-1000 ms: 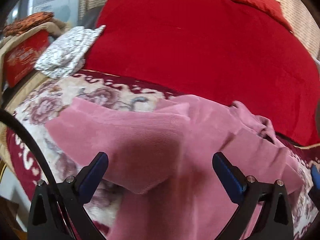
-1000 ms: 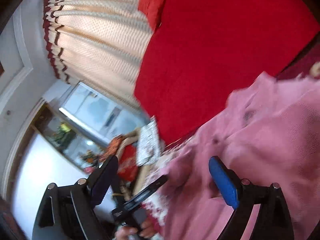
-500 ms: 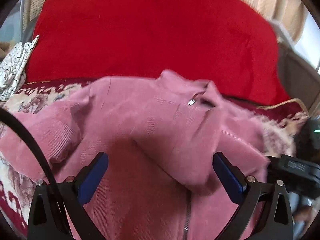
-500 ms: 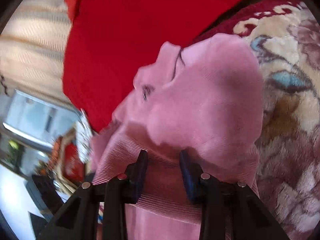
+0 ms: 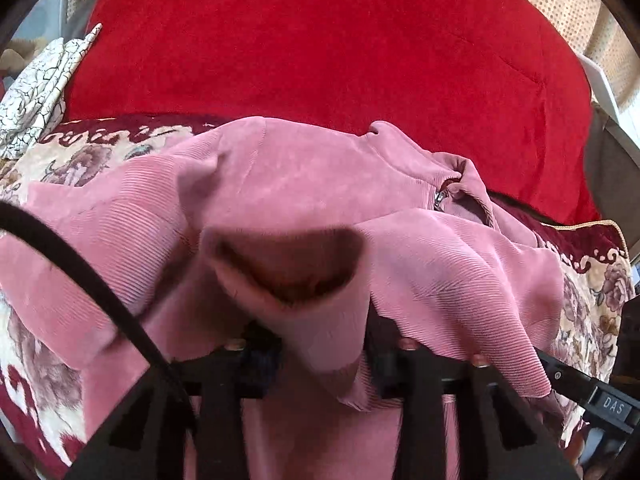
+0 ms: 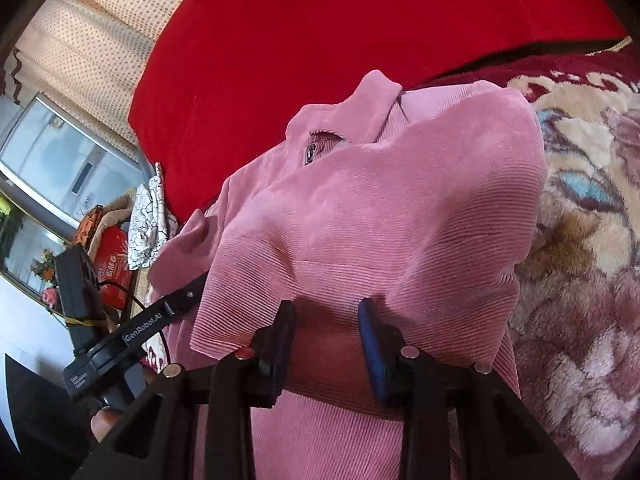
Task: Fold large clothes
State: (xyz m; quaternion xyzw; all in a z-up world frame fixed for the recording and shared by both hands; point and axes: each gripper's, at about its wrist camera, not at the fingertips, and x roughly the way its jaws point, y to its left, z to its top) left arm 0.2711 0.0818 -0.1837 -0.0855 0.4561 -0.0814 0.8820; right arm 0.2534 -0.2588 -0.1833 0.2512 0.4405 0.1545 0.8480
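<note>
A pink corduroy zip jacket (image 5: 320,184) lies on a floral blanket (image 5: 80,156), collar toward a red bedspread. My left gripper (image 5: 320,352) is shut on a sleeve cuff (image 5: 288,280), whose open end faces the camera. In the right wrist view the jacket (image 6: 380,208) fills the middle. My right gripper (image 6: 326,344) is closed down on a folded edge of the jacket, with a narrow gap of fabric between the pads. The left gripper's body (image 6: 132,332) shows at the left of the right wrist view.
A red bedspread (image 5: 320,40) covers the bed behind the jacket. A folded white patterned cloth (image 5: 36,92) lies at far left. The floral blanket (image 6: 580,240) extends to the right. Curtains (image 6: 88,40), a window and a red box (image 6: 114,264) stand beyond.
My left gripper has closed from wide open onto the sleeve cuff and lifted it. My right gripper closed on the jacket edge half a second ago and still holds it.
</note>
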